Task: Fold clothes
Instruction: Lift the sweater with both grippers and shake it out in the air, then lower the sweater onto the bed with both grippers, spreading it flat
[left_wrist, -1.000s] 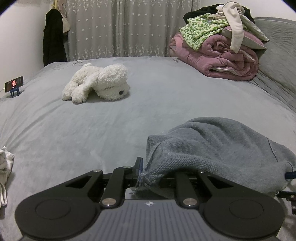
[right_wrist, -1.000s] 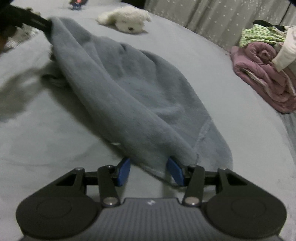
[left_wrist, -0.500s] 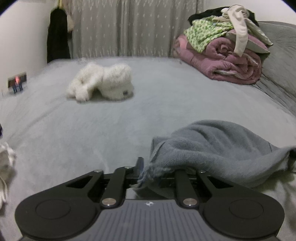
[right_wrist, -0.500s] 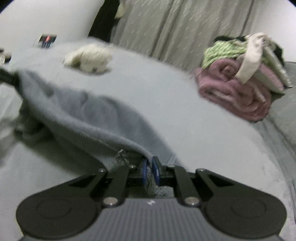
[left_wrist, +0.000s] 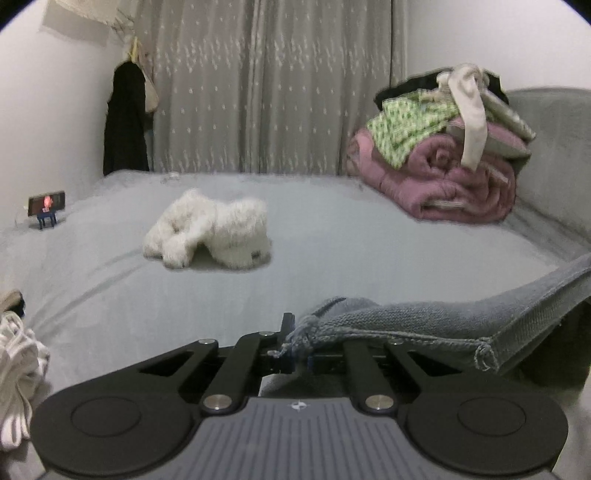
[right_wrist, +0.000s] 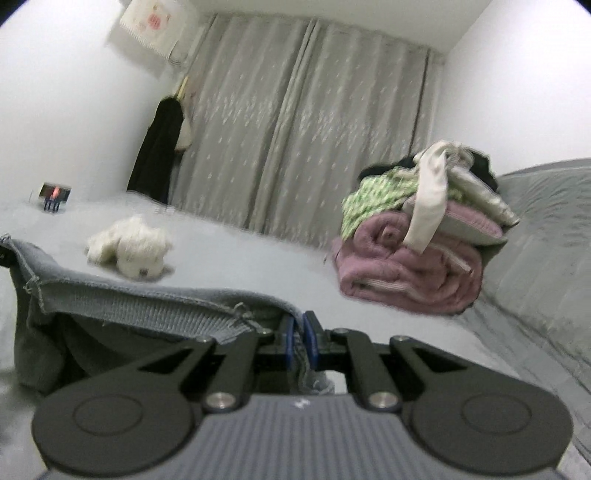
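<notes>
Both ends pinched! The left hand-held gripper is clamped on one frayed corner of the grey garment, and the right hand-held gripper bites the other corner between blue pads. The garment hangs stretched between them above the bed. White plush toy at eleven o'clock, pink blanket pile at two.

We hold our left gripper low and pointing a little downward, its jaws drawn together on a frayed corner of the grey garment, the fabric bunched between the pads. Our right gripper points nearly level, its blue pads pinched close on another corner of the same garment, threads hanging between them. The hemmed edge runs between the two grippers.
</notes>
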